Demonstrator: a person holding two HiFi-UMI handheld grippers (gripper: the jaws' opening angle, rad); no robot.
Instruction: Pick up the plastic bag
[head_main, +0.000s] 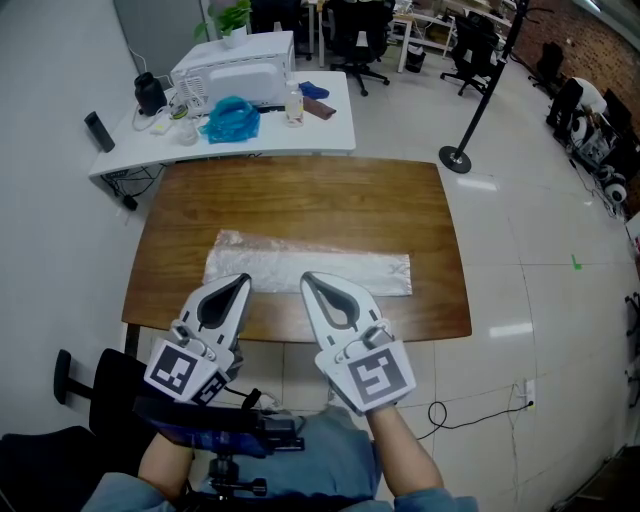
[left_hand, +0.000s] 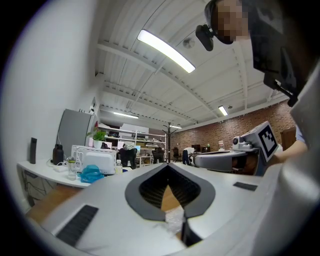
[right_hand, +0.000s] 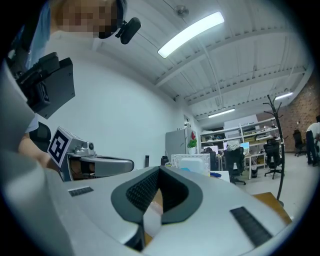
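Nearest you in the head view, your left tool (head_main: 243, 280) and right tool (head_main: 308, 278) sit side by side, with their tips over the near edge of the clear, flat plastic bag (head_main: 320, 268). The bag lies spread on the brown wooden worktop (head_main: 300, 195).

Left gripper view: jaws pressed together, nothing pinched; crinkled film shows below through their loop.

Right gripper view: jaws likewise pressed together, empty.

Assessment: bag neither grasped nor lifted. You have yet to spread a tool, pinch the film and raise it.
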